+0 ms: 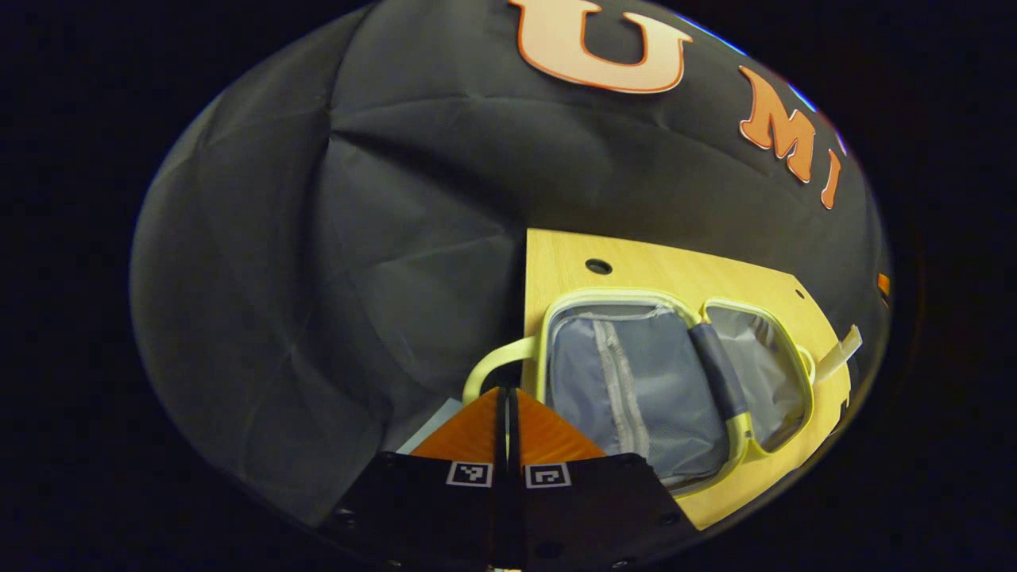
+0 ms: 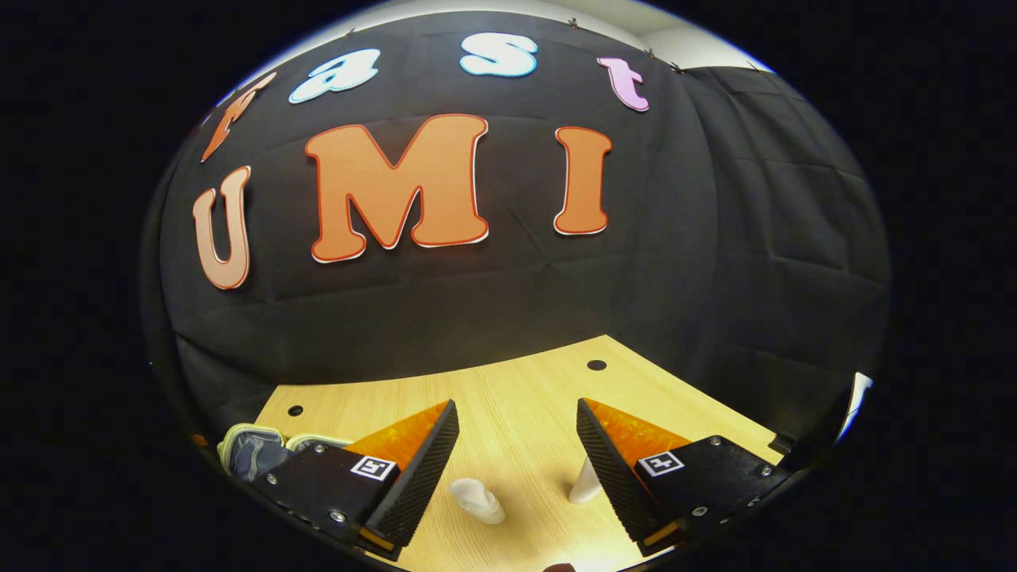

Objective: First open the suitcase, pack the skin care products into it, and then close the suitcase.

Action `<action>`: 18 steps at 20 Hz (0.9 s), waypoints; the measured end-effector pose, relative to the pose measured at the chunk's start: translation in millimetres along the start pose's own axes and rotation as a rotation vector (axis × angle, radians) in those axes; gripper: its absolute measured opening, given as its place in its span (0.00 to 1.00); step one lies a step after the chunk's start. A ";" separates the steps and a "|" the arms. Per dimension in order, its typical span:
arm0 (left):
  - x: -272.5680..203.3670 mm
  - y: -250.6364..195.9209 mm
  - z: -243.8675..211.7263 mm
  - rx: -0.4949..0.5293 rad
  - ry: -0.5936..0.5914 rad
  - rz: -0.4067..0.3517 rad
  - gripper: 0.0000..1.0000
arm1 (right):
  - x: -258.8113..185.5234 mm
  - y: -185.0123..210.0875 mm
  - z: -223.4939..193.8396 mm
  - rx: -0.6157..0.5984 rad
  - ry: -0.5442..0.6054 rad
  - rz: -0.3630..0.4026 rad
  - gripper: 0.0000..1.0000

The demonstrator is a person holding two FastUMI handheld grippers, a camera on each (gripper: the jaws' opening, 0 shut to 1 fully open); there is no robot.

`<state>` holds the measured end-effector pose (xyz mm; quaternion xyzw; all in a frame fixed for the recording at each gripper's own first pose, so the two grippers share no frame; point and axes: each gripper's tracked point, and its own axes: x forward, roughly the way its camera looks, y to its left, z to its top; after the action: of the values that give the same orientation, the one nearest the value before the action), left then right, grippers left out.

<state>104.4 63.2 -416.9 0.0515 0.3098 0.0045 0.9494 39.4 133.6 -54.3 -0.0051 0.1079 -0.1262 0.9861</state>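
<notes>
On the tabletop (image 2: 524,429) the suitcase (image 1: 636,381) lies open; left claw (image 1: 508,405) pressed together, right claw (image 2: 516,445) apart, should straddle 1 bottle (image 2: 477,500) squarely.

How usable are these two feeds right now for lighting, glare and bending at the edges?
Left gripper view: dim overall, but the open suitcase lining is readable; the table edges bow from the fisheye. Right gripper view: brighter, evenly lit table, no harsh glare; the two white bottles sit low between the open jaws, small and slightly soft.
</notes>
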 end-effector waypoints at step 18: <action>-89.5 -361.0 113.2 0.166 -0.540 -0.130 1.00 | 35.2 -91.5 10.9 -0.082 -0.015 0.187 1.00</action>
<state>90.4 -310.3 -309.8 0.1085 0.0478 -0.0958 0.9883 52.3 36.1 -47.7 -0.0364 0.1058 -0.0289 0.9933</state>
